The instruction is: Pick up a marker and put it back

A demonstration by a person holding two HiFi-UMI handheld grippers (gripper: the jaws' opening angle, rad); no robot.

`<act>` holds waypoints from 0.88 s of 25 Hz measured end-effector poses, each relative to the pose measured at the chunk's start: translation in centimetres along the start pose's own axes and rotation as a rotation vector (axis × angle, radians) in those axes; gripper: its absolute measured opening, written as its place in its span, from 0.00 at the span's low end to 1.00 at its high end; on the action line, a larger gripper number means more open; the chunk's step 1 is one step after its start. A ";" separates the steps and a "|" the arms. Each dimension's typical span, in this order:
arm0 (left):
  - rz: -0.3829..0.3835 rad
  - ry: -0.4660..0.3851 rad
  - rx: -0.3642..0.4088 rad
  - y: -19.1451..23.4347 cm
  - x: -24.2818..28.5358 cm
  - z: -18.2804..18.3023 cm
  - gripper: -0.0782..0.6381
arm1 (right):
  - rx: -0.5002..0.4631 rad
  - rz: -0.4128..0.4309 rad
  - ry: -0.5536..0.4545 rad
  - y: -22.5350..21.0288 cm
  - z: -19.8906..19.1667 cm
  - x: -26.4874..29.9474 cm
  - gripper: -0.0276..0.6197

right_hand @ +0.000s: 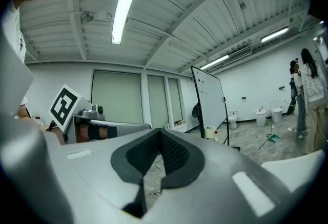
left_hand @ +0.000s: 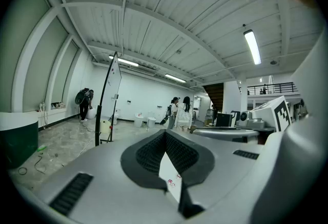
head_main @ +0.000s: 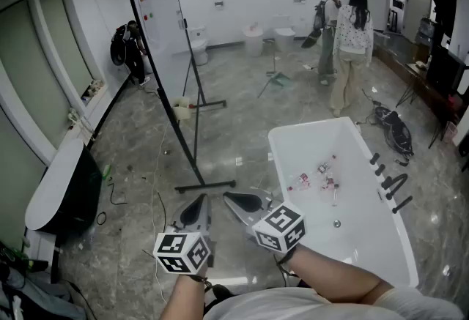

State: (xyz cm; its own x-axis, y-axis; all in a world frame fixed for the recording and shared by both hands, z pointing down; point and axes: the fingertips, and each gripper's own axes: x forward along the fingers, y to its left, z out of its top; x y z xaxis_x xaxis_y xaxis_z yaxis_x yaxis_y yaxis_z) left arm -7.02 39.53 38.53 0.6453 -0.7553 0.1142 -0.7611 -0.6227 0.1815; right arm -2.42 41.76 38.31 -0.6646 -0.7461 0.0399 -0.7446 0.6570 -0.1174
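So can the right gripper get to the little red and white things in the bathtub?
Probably yes. The bathtub is open on top, nothing covers the little things on its bottom, and the right gripper hangs just outside its rim. But the gripper is shut, so it must open first.

The small things [head_main: 323, 178] that lie in the white bathtub [head_main: 366, 238] are too small to name. The far person [head_main: 130, 47] stands partly hidden behind the whiteboard [head_main: 165, 33]. The right forearm [head_main: 333, 273] and the left forearm [head_main: 183, 300] are cut off by the lower edge of the head view.
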 end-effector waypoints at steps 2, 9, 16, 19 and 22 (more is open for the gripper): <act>-0.002 -0.001 0.000 0.3 0.3 0.0 0.11 | 0.000 -0.010 -0.001 -0.4 -0.1 0.3 0.05; -0.012 0.012 -0.009 2.9 1.5 -0.5 0.11 | 0.009 -0.028 -0.006 -1.3 -0.7 2.4 0.05; -0.039 0.028 -0.007 8.8 3.7 -0.3 0.11 | 0.012 -0.050 0.006 -2.6 -1.2 8.4 0.05; -0.063 0.036 -0.009 12.5 4.8 0.7 0.11 | 0.028 -0.066 0.004 -3.4 -1.1 12.1 0.05; -0.090 0.034 -0.001 16.0 6.2 2.2 0.11 | 0.041 -0.092 0.002 -4.6 -0.8 15.7 0.05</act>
State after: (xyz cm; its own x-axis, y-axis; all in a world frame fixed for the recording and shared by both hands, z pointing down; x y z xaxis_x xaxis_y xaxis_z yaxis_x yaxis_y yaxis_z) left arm -15.36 24.40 39.97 0.7132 -0.6887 0.1303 -0.6996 -0.6877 0.1940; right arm -9.50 27.13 40.22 -0.5937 -0.8029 0.0542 -0.7995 0.5808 -0.1532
